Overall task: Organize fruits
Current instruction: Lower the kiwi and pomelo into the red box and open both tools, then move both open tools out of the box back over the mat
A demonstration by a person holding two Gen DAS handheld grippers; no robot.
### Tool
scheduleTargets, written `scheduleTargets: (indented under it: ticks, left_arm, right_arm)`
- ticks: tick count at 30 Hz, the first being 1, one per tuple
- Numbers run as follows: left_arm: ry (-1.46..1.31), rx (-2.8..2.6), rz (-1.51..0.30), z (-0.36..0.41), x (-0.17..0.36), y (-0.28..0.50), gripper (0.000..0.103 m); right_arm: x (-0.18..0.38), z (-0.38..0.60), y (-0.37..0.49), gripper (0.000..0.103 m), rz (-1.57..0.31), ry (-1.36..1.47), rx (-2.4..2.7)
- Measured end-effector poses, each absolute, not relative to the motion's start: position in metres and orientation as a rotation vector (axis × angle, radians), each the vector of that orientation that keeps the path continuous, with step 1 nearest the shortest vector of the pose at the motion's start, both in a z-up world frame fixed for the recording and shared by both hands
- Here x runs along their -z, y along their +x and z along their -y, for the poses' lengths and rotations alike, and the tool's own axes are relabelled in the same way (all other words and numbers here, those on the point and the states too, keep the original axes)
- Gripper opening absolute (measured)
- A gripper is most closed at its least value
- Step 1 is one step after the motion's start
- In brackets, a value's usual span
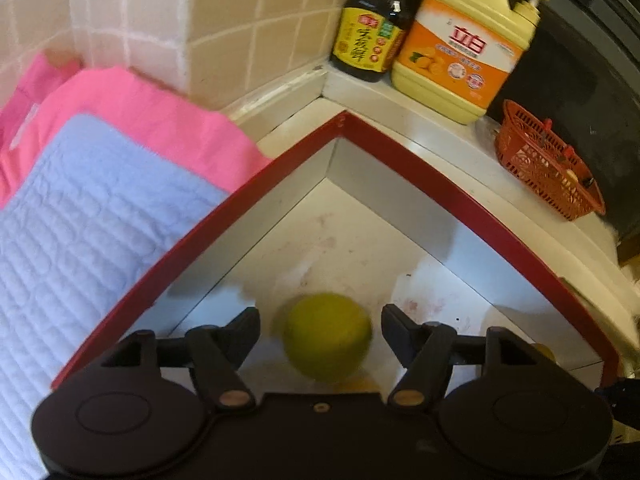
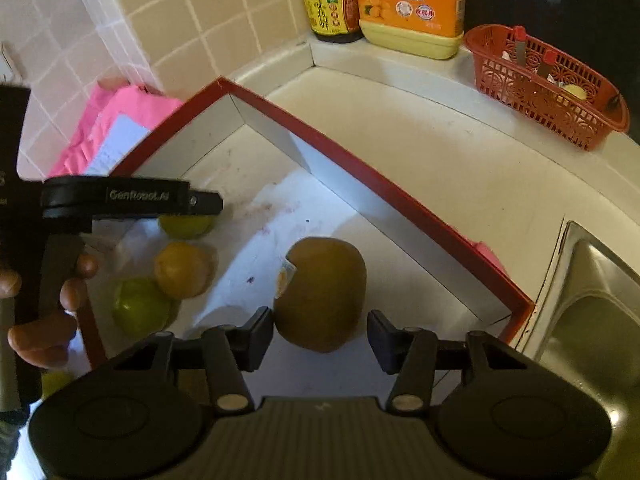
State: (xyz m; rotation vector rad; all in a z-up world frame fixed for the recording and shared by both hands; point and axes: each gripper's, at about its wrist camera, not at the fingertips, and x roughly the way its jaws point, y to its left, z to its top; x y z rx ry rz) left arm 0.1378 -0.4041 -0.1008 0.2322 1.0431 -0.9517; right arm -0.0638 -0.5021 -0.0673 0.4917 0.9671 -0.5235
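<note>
A red-rimmed box with pale inner walls holds the fruits; it also shows in the right wrist view. My left gripper is open above a blurred green lime on the box floor, fingers apart from it. My right gripper is open around a brown kiwi with a sticker; the left finger is close to it, the right one apart. An orange fruit and two limes lie to the left, under the left gripper's body.
A soy sauce bottle and a yellow detergent jug stand in the tiled corner. A red plastic basket sits on the ledge. Pink and blue cloths lie left of the box. A steel sink is at the right.
</note>
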Motion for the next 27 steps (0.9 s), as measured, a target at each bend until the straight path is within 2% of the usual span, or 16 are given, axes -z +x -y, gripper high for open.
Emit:
scheduleTargets:
  ticks: [4, 15, 27]
  left_arm:
    - [0.166, 0.945, -1.064, 0.390, 0.093, 0.142, 0.080]
    - [0.088, 0.904, -0.961, 0.329, 0.043, 0.130, 0.080]
    - [-0.041, 0.765, -0.794, 0.193, -0.023, 0.113, 0.080]
  right_arm:
    - [0.057, 0.502, -0.072, 0.055, -0.936, 0.491, 0.527]
    - [0.031, 0.490, -0.085, 0.057, -0.879, 0.506, 0.486]
    - [-0.025, 0.429, -0.069, 0.067, -0.789, 0.366, 0.374]
